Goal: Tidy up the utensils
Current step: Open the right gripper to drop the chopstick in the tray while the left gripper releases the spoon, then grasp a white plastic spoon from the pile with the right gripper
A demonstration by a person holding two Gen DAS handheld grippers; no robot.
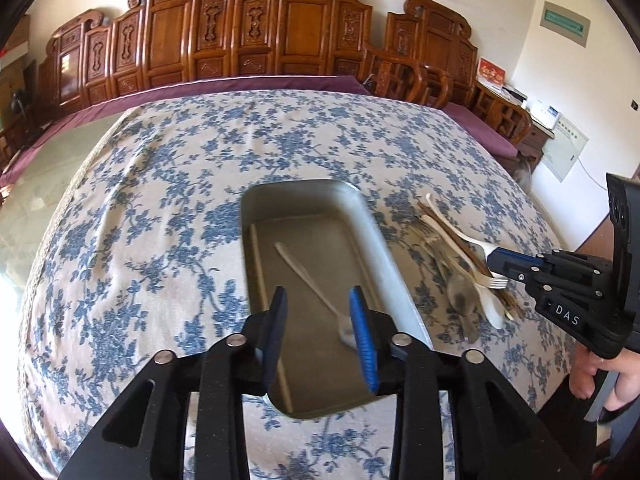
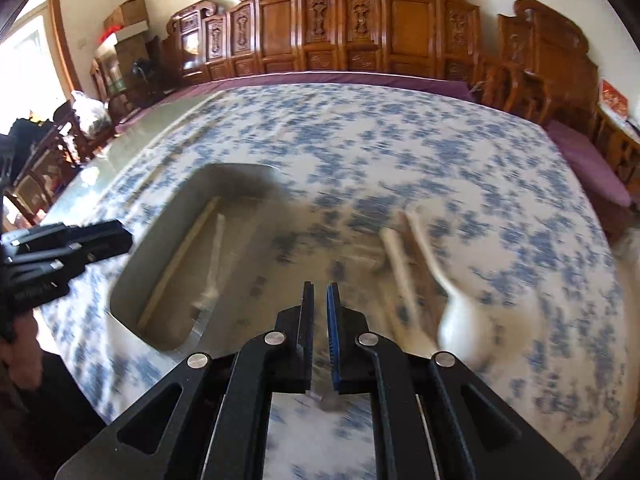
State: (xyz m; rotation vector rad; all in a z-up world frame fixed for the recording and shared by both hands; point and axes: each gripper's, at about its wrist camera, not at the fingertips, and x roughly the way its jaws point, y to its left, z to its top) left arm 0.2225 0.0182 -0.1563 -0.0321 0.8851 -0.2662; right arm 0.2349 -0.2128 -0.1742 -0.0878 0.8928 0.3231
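Step in hand: sorting loose cutlery off the table into the metal tray; judging by what lies inside, a couple of pieces are in and most are not.

Tray: stands on the flowered tablecloth, towards the near edge of the table. In it lie a white plastic fork, set diagonally, and a pale chopstick along the left wall.

Pile: just beside the tray's right wall, on the cloth. White forks, a white spoon, a grey metal spoon and brown chopsticks lie crossed over each other, touching.

Left gripper: hangs over the near part of the tray, fingers spread wide, nothing between them. The fork's tines lie below its right pad; I cannot tell whether they touch.

Right gripper: at the pile's near end in the left wrist view. Its fingers stand close with a narrow gap. Its own view is smeared by motion, so whether a fork is pinched I cannot tell.

Next move, as I judge it: the right gripper needs a firm pinch on a single handle, lifted clear so the crossed pieces are not dragged along, then carried over the tray's right wall and laid parallel to the fork.

Risk: thin, light plastic handles may slip or twist in the pads.
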